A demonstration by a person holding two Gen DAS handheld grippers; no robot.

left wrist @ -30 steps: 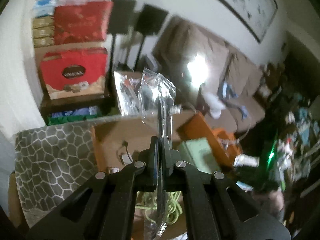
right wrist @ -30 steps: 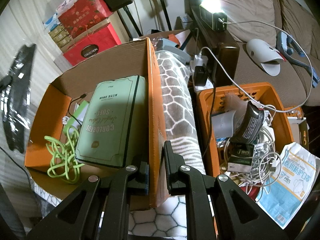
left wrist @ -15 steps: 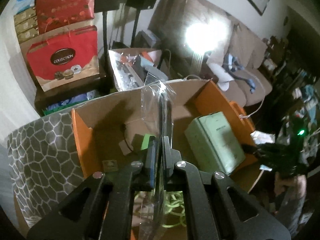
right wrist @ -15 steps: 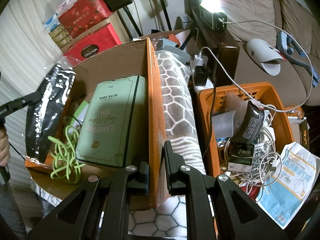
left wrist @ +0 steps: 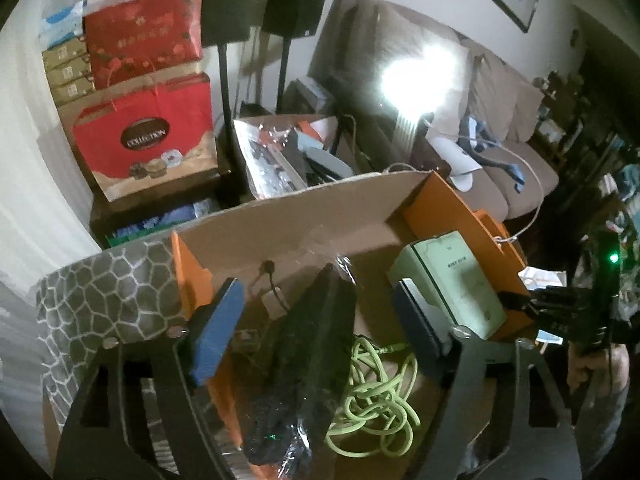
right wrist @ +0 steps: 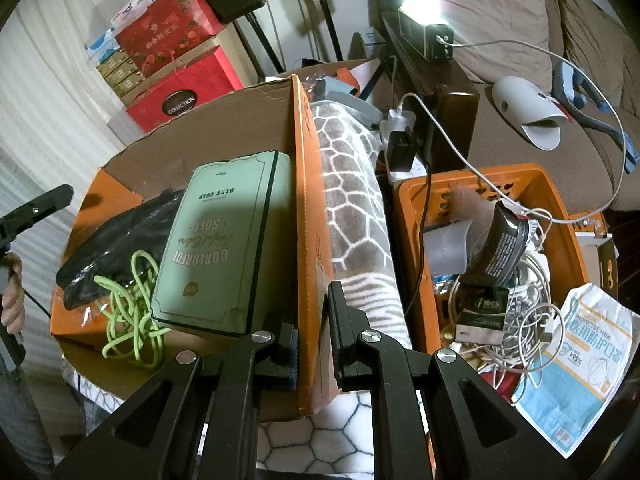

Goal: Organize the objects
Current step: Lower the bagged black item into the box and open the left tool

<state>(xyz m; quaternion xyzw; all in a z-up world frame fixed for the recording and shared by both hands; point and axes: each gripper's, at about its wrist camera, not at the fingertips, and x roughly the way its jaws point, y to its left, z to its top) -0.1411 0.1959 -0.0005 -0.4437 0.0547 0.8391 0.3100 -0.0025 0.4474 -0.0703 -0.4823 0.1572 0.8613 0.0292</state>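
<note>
Bagged dark item let go into the cardboard box

The dark item in a clear plastic bag (left wrist: 308,356) lies inside the cardboard box (right wrist: 224,120), at its far side from the green notebook (right wrist: 224,248), partly over the green cord (left wrist: 372,408); it looks light, limp and slick, so it is best taken by a pinch on the bag's free upper edge. The left gripper (left wrist: 320,320) has just spread its jaws, the bag between them but touching neither pad. The right gripper (right wrist: 314,344) is clenched on the box's orange side wall, beside the patterned blanket (right wrist: 352,200)
</note>
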